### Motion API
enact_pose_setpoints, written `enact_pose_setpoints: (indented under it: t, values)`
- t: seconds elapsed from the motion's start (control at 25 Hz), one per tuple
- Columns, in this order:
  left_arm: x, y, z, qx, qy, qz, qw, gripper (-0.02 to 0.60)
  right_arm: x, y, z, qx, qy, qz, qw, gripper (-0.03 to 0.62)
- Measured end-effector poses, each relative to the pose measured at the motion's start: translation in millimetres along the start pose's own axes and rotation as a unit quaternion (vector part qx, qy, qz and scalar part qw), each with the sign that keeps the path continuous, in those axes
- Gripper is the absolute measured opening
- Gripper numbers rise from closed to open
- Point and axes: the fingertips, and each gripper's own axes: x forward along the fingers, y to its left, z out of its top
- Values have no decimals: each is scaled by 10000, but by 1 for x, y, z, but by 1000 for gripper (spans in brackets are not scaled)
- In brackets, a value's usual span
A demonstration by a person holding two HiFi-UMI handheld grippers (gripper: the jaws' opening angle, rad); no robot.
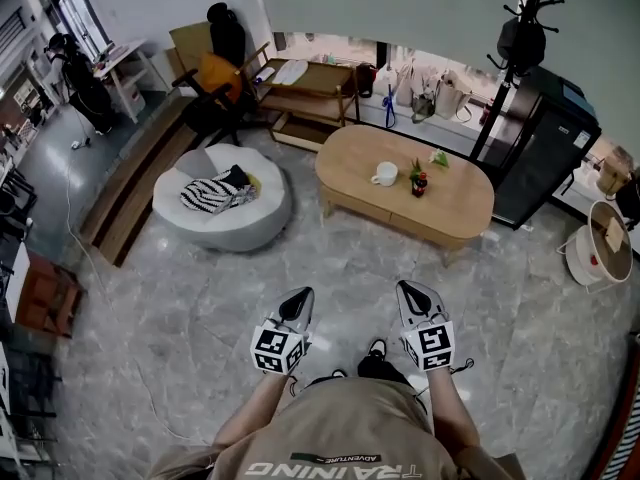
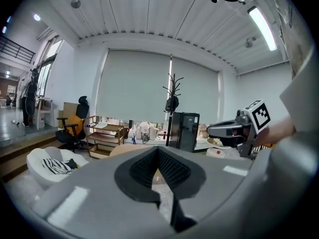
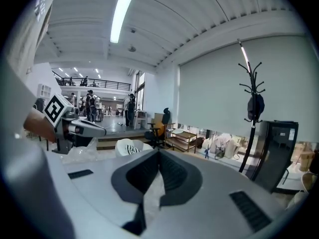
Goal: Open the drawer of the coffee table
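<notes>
The oval wooden coffee table (image 1: 450, 203) stands across the marble floor ahead of me, with a white mug (image 1: 384, 174) and a small plant (image 1: 418, 180) on top. I cannot make out a drawer front on its near side. My left gripper (image 1: 300, 298) and right gripper (image 1: 411, 291) are held side by side over the floor, well short of the table, both shut and empty. In the left gripper view the table edge (image 2: 122, 148) peeks over the shut left gripper (image 2: 158, 151), and the right gripper (image 2: 215, 130) shows at the right. In the right gripper view the right gripper (image 3: 158, 152) is shut too.
A round pale pouf (image 1: 235, 223) with a striped cushion sits left of the table. Behind are a low wooden shelf cart (image 1: 310, 93), an office chair (image 1: 220, 63), a coat stand (image 1: 520, 38) and a black cabinet (image 1: 545, 148). A wooden step (image 1: 130, 193) runs along the left.
</notes>
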Motion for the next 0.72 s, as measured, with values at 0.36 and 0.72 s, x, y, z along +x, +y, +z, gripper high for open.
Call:
enact_pose_setpoints:
  t: [0.36,0.72]
  values:
    - [61,3,27,228,13,75,9997,6,34,-49,-8,115,-52,160,9998,5]
    - [126,-8,48,365,118,105,9992,6,52,-116,-13,236,-113,182,9995,5]
